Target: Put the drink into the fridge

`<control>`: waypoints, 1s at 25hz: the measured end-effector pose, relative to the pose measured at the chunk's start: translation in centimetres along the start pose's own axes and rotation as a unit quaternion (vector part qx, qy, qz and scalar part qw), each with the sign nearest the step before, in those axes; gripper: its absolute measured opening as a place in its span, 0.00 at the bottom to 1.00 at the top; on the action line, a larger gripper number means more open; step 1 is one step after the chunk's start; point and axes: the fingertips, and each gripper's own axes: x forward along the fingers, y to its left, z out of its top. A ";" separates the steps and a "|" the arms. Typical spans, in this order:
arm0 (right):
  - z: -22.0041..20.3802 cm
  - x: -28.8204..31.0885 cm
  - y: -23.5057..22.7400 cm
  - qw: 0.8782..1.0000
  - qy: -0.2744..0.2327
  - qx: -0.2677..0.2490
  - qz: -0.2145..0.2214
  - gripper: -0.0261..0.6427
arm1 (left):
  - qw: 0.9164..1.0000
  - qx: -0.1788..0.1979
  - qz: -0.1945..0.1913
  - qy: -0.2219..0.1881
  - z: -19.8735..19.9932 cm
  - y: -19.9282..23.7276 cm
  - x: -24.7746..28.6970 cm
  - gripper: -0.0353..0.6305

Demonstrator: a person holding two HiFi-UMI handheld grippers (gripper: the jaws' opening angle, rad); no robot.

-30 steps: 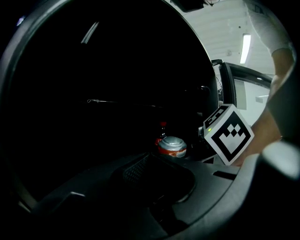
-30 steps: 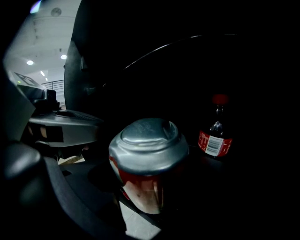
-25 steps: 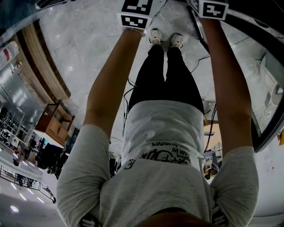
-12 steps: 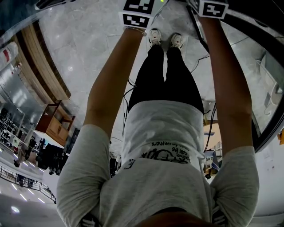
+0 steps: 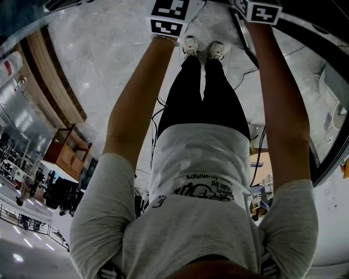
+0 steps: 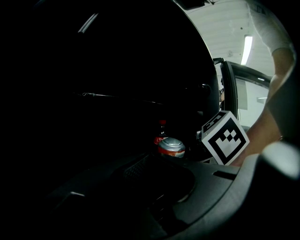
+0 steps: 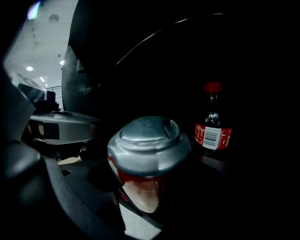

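A red drink can with a silver top fills the right gripper view, sitting between the dark jaws of my right gripper, which is shut on it inside a dark fridge. Behind it to the right stands a cola bottle with a red cap. The left gripper view shows the same can, the bottle behind it and the right gripper's marker cube. My left gripper's dark body lies low in that view, with its jaws lost in the dark. In the head view only the two marker cubes show.
The fridge interior is almost black in both gripper views. An open door edge stands to the right of the can. In the head view a dark curved frame runs along the right, cables lie on the marble floor, and a wooden stand is at the left.
The left marker cube has crept slightly toward the top edge of the head view. Nothing else has visibly moved.
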 end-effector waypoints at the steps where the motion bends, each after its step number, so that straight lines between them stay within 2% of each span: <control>1: -0.1 0.0 -0.1 1.000 0.002 0.002 0.001 0.57 | 1.000 0.000 0.000 0.000 0.0 -0.1 0.0 0.09; 15: -1.0 -1.1 -0.5 0.999 0.023 0.022 0.007 0.71 | 1.000 0.012 -0.001 -0.004 1.8 -0.7 -0.3 0.09; 25: -0.9 -4.2 -0.9 0.999 0.024 0.022 -0.004 0.71 | 1.000 0.008 0.007 -0.009 3.1 -1.2 -1.7 0.09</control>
